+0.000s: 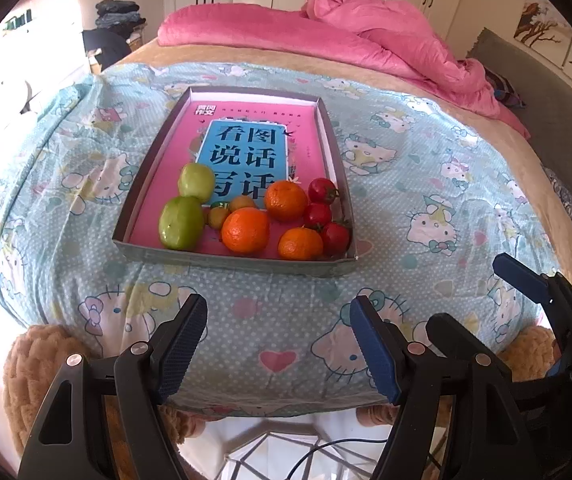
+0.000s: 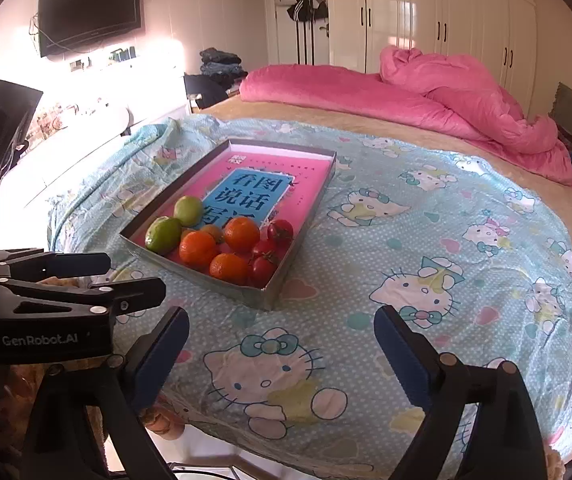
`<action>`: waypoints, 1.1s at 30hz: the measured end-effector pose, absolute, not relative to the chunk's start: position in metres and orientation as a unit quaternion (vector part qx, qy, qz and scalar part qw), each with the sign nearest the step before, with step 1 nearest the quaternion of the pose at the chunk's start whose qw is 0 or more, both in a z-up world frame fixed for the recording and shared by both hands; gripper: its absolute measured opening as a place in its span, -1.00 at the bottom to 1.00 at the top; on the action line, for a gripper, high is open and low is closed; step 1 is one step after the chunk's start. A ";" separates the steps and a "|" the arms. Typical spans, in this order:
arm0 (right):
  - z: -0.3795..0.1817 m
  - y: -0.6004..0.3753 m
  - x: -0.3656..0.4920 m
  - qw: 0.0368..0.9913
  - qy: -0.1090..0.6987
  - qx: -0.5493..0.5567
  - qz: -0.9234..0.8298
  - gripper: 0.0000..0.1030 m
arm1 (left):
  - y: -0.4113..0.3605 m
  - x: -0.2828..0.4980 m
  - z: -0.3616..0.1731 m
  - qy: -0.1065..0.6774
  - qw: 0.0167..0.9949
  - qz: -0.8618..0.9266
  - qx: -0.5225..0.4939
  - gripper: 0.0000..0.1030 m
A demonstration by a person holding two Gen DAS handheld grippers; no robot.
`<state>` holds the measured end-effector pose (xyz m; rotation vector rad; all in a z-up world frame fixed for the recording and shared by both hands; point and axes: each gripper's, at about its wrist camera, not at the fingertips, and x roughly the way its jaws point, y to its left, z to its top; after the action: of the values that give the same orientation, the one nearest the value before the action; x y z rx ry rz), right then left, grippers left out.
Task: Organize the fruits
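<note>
— What did you have in your hands just then?

— Nothing. My left tongs (image 1: 278, 344) were spread wide over the near edge of the bed, with only sheet (image 1: 277, 320) between the blue pads. My right tongs (image 2: 281, 346) stood just as wide apart, also holding nothing.

— Did the two cameras agree?

— Mostly. The left one caught my right tongs at its lower right, fingers apart. The right one caught the left tongs from the side at its left edge, and there I could read "GenRobot.AI" in pale letters on the black body. That lettering did not show in the left view.

— And the fruit?

— All in the box (image 1: 237, 262), a shallow grey one lying on the sheet beyond both tongs, toward the middle of the bed. The fruit sat crowded at its near end: two green apples (image 1: 181, 222) on the left, one behind the other and touching; three oranges (image 1: 245, 231) in the middle; three red tomatoes (image 1: 318, 215) along the right wall, stems on. Two small yellowish fruits (image 1: 218, 216) were wedged between apples and oranges; I could not tell their kind.

— Anything under them?

— A pink book (image 1: 245, 148) with a blue panel of large Chinese characters, 看图说话, a third line half hidden by fruit.

— Further back?

— A rumpled pink quilt (image 2: 426, 100), then white wardrobes (image 2: 446, 16). Only the right view showed the dark TV (image 2: 89, 14) on the wall.
</note>
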<state>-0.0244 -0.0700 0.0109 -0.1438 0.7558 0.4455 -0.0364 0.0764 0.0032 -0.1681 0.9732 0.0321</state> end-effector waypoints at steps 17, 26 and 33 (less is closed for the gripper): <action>0.010 -0.088 -0.022 0.905 0.377 -0.043 0.190 0.94 | 0.072 -0.038 0.005 0.466 0.882 0.020 -0.067 0.46; 0.011 -0.088 -0.023 0.908 0.372 -0.046 0.189 0.94 | 0.075 -0.039 0.006 0.466 0.882 0.023 -0.069 0.46; 0.013 -0.087 -0.024 0.909 0.369 -0.048 0.187 0.94 | 0.077 -0.039 0.007 0.462 0.884 0.026 -0.070 0.46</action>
<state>-0.0238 -0.0867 0.0130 -0.0997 0.7614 0.3855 -0.0391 0.0768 0.0067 -0.1449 0.9620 0.0541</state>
